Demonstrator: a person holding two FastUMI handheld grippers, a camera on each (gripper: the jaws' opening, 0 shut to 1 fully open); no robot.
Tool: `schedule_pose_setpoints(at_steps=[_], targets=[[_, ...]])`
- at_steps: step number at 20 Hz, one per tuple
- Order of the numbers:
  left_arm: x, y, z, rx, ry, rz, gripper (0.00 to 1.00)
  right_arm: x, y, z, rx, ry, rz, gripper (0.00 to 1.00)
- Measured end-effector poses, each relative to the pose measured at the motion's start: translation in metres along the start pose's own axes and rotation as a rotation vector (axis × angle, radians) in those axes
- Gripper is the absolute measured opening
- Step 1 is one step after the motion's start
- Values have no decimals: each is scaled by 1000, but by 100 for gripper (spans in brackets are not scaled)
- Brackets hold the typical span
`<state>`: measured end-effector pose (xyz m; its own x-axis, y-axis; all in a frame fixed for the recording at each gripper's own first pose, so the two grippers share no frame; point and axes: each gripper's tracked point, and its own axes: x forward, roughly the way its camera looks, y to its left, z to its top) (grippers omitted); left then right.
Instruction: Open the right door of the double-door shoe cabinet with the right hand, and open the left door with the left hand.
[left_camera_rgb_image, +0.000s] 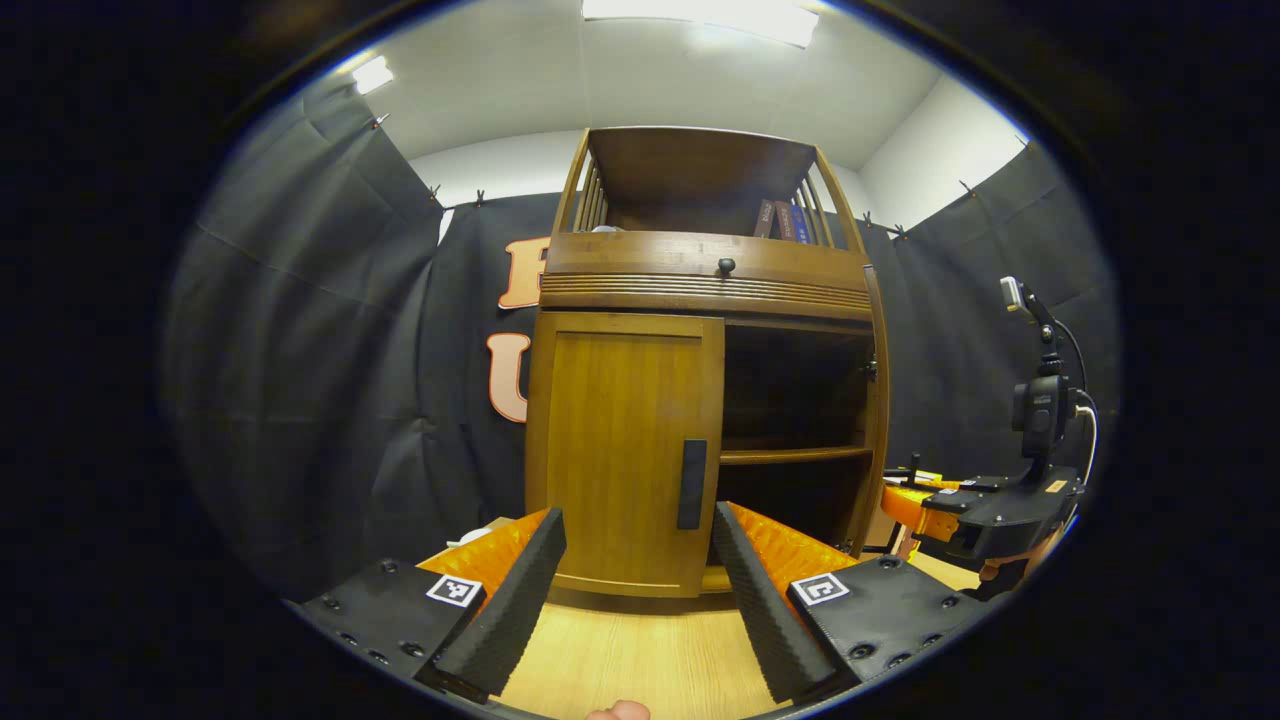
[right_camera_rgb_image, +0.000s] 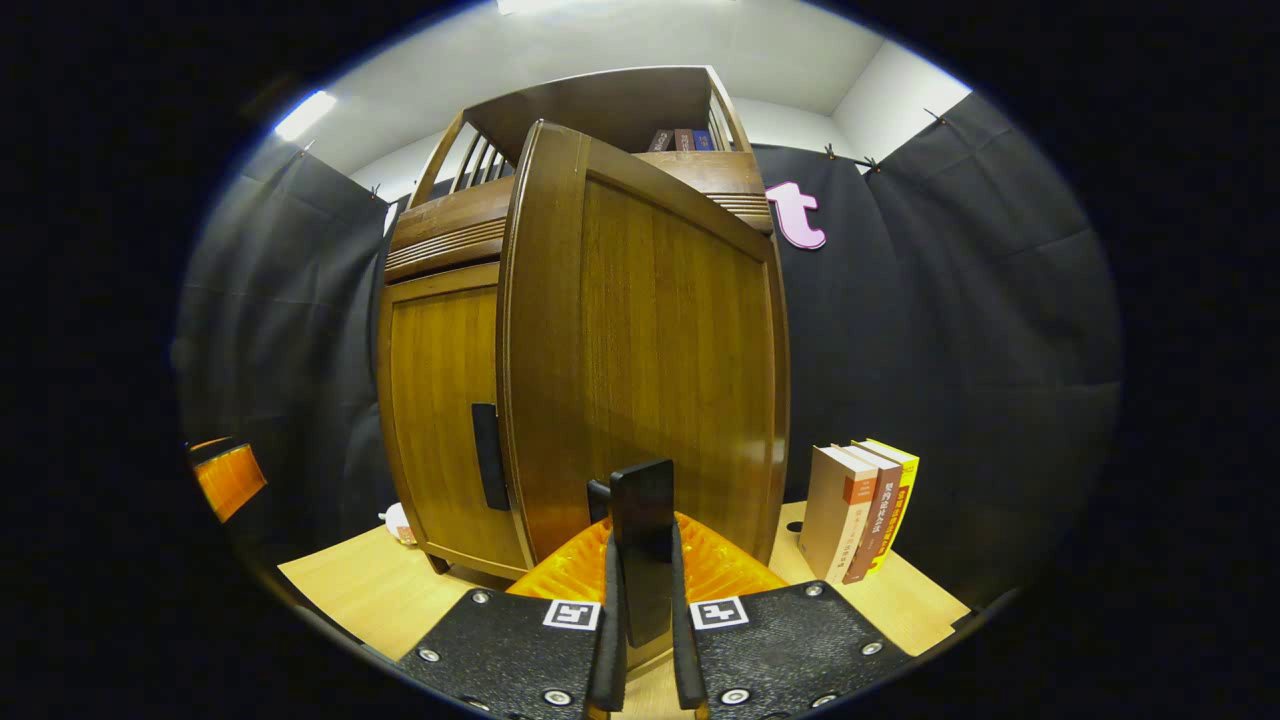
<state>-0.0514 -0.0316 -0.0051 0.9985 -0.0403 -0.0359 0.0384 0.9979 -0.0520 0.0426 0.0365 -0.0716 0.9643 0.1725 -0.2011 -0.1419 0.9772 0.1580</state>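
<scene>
The brown wooden shoe cabinet (left_camera_rgb_image: 705, 265) stands on a light wood table. Its left door (left_camera_rgb_image: 625, 440) is closed, with a black vertical handle (left_camera_rgb_image: 691, 484) at its inner edge. My left gripper (left_camera_rgb_image: 640, 565) is open just in front of that door, a finger on either side of the handle and short of it. The right door (right_camera_rgb_image: 670, 350) stands swung out toward me. My right gripper (right_camera_rgb_image: 642, 545) is shut on the right door's black handle (right_camera_rgb_image: 642, 500). In the left gripper view the right door (left_camera_rgb_image: 879, 400) shows edge-on, baring dark shelves (left_camera_rgb_image: 795, 455).
Three books (right_camera_rgb_image: 860, 510) stand upright on the table right of the cabinet. More books (left_camera_rgb_image: 785, 220) sit in the cabinet's open top shelf, above a drawer with a round knob (left_camera_rgb_image: 726, 266). The right gripper's body (left_camera_rgb_image: 985, 505) shows at right; black cloth walls surround the booth.
</scene>
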Motion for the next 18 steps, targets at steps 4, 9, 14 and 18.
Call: schedule_pose_setpoints(at_steps=[4, 9, 14, 18], targets=[[2, -22, -1, 8, 4, -39, 94, -16, -25, 1, -18, 0, -35, 18], [0, -38, -6, 1, 15, -62, 94, -30, -63, 2, 0, -17, -70, 12], [-2, -52, -4, 3, 12, -76, 94, -36, -89, 2, 12, -15, -73, 5], [0, -59, -3, 6, 5, -86, 94, -39, -103, 3, -2, -15, -75, 4]])
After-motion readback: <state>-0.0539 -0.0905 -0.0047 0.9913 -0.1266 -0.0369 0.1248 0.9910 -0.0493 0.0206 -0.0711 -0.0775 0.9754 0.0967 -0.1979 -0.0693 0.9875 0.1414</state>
